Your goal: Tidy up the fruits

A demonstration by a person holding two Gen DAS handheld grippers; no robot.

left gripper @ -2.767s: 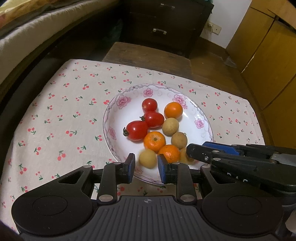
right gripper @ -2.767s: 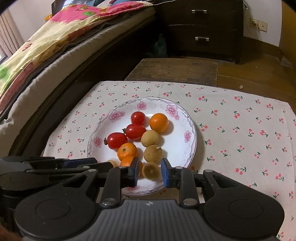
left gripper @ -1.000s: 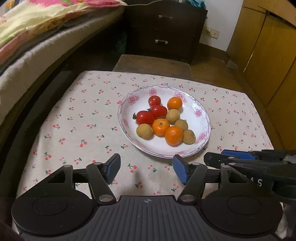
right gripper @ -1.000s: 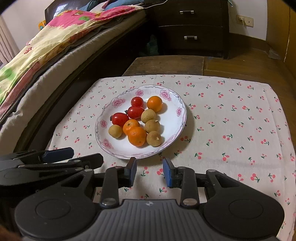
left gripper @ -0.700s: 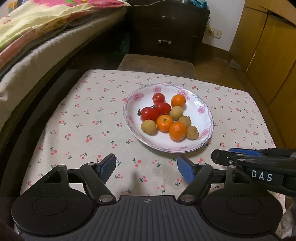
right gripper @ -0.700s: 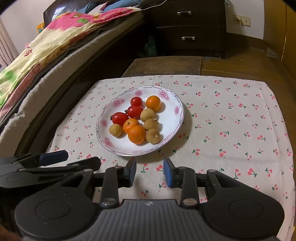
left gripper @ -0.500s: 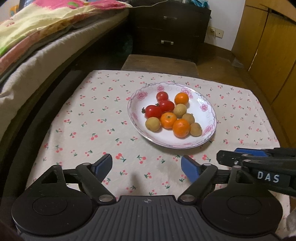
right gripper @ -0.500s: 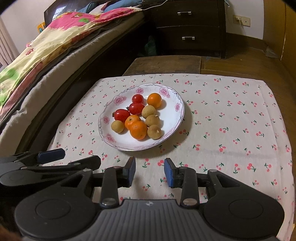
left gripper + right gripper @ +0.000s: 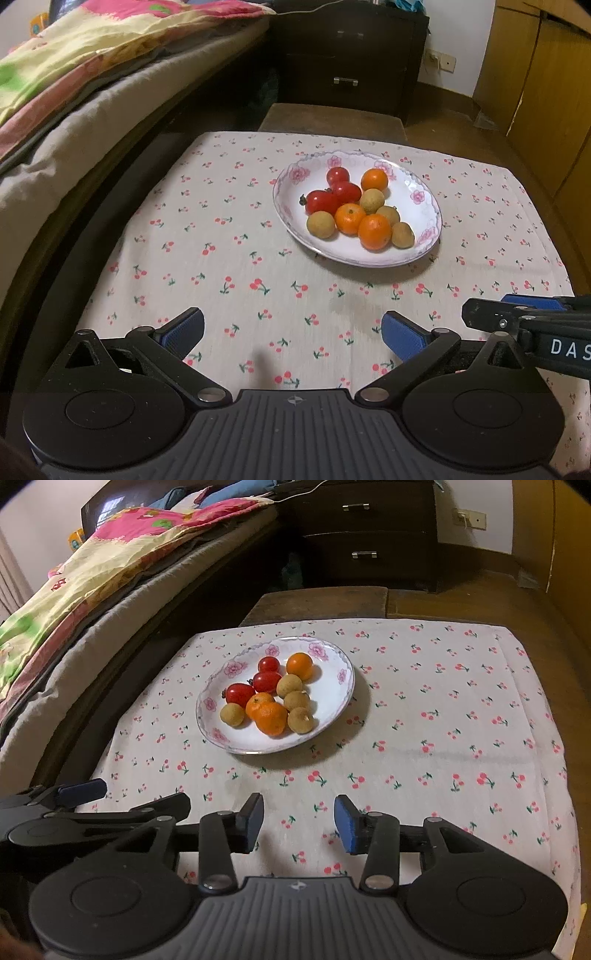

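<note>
A white flowered plate stands on the cherry-print cloth. It holds three red tomatoes, three oranges and several brown longans, all grouped in its middle. My left gripper is wide open and empty, well short of the plate over the cloth. My right gripper is open and empty, also near the cloth's front. Each gripper shows at the edge of the other's view: the right one, the left one.
The cherry-print cloth covers a low table. A bed with a colourful quilt runs along the left. A dark drawer chest stands behind, a wooden cabinet at the right.
Both grippers let go of longans on the plate, opened and drew back toward me. The plate now sits farther away. The left jaws opened much wider.
</note>
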